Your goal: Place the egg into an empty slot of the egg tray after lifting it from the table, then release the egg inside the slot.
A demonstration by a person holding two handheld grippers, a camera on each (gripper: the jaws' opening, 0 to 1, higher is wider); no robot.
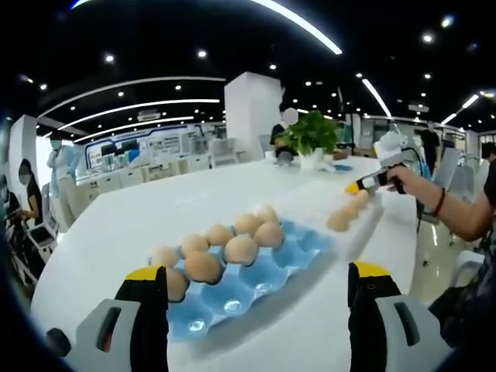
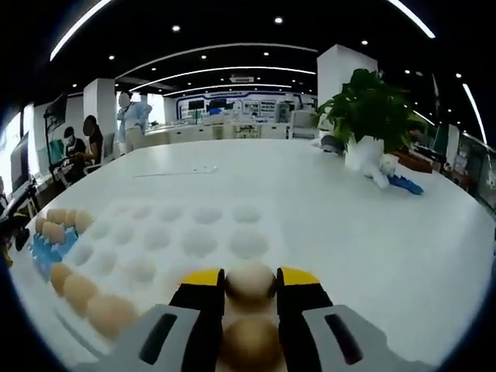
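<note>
No brand, label or writing can be read on anything in either view.

In the right gripper view the right tongs are closed on an egg, pinched between the yellow-tipped jaws, with a second egg-coloured round shape just below it between the jaws. Ahead of the tips lies a white tray with rows of empty round hollows; its near edge sits just beyond the jaws. To the left of the tongs a row of eggs lines that tray's left edge, and further left a blue tray holds a few more. Right of the tongs the white table is bare out to its edge, with a potted plant far ahead to the right.

In the left gripper view the left tongs stand wide open, gripping nothing, above the blue tray, which lies between and just ahead of the jaws. Eggs fill its far and left slots; the near and right slots are free. Ahead to the right, well apart, the right tongs in a person's hand hover over a line of eggs near the table's right edge
</note>
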